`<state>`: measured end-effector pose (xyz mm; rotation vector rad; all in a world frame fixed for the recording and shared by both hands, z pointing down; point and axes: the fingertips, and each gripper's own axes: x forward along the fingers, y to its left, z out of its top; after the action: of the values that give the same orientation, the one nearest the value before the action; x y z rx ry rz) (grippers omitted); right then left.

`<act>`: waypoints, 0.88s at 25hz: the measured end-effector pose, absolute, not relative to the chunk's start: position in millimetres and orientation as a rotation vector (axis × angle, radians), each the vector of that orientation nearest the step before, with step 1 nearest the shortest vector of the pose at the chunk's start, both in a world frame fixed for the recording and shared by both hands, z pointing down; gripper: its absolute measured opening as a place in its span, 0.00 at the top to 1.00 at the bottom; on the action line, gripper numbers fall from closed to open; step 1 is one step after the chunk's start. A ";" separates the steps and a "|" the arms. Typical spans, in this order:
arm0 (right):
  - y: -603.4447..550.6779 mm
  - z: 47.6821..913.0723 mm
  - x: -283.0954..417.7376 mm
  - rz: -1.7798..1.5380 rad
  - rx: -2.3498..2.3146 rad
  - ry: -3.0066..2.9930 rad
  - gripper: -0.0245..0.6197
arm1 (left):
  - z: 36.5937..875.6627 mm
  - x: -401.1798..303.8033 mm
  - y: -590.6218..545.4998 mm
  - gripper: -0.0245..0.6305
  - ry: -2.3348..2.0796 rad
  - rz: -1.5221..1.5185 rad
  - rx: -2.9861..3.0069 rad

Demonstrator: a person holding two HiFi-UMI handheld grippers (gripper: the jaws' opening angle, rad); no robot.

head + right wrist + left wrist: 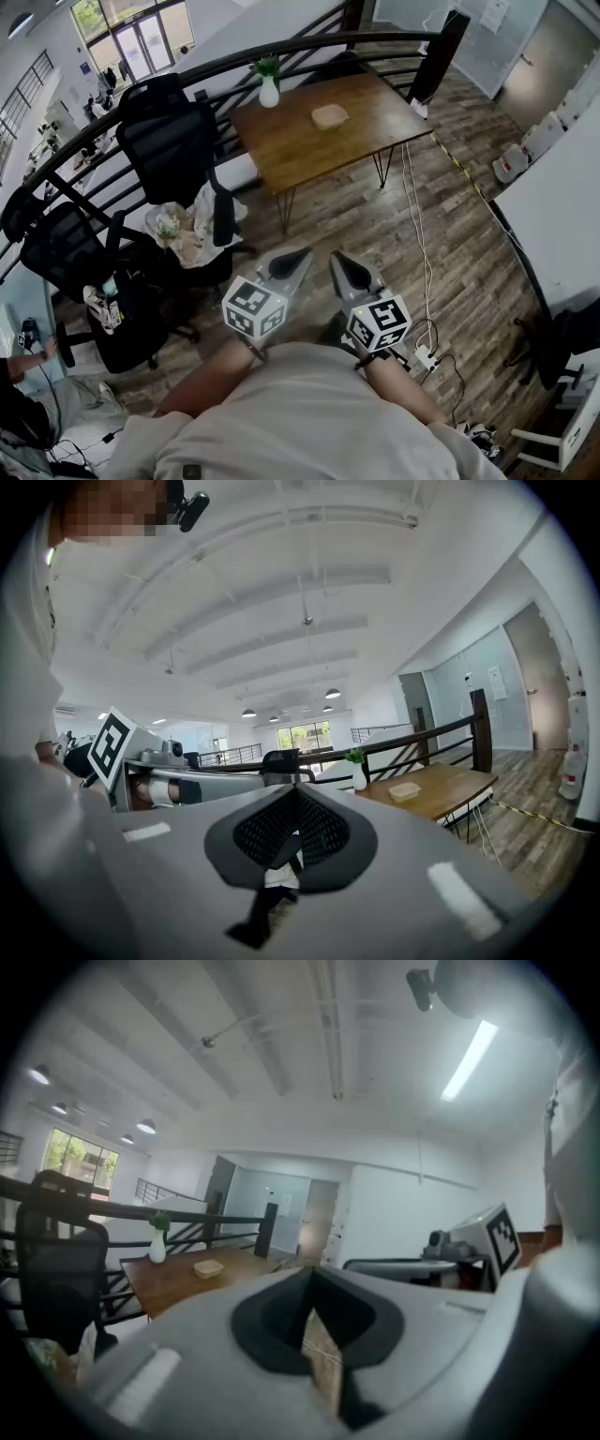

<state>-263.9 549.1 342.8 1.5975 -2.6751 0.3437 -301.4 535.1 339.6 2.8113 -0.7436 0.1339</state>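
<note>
I hold both grippers close to my chest, pointing forward and a little up, above the wooden floor. My left gripper [298, 255] is shut with nothing between its jaws; in its own view the tips [312, 1275] meet in a point. My right gripper [339, 259] is beside it, also shut and empty, tips [295, 790] together. Each sees the other's marker cube [502, 1234] [111, 745]. Ahead stands a wooden table [309, 150] with a white vase holding a green plant [269, 88] and a small tan bowl [330, 116]. Nothing touches either gripper.
Black office chairs [173, 141] stand to the left, one with cloth and bags [183, 230] piled by it. A dark curved railing [281, 49] runs behind the table. White cables [417, 234] and a power strip [427, 357] lie on the floor at right, near a white counter [562, 202].
</note>
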 end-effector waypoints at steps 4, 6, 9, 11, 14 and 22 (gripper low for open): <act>550.2 343.0 -265.5 0.342 1.600 -2.675 0.95 | 341.3 -303.4 535.9 0.96 -0.744 0.138 2.810; 552.3 343.5 -264.7 0.348 1.601 -2.676 0.95 | 342.0 -303.0 538.0 0.96 -0.743 0.138 2.809; 555.2 344.4 -263.6 0.361 1.603 -2.678 0.95 | 343.1 -302.0 540.6 0.96 -0.741 0.143 2.808; 556.0 345.1 -262.9 0.362 1.599 -2.682 0.95 | 343.9 -300.8 541.5 0.96 -0.740 0.147 2.807; 556.8 346.4 -263.4 0.375 1.582 -2.710 0.95 | 346.4 -299.1 542.3 0.96 -0.737 0.154 2.803; 545.8 346.6 -244.5 0.370 1.584 -2.744 0.95 | 353.8 -280.2 529.6 0.96 -0.734 0.166 2.788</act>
<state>-244.5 545.8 346.6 1.5843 -2.7438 0.3696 -280.2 529.6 353.8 2.7876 -0.7338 0.1663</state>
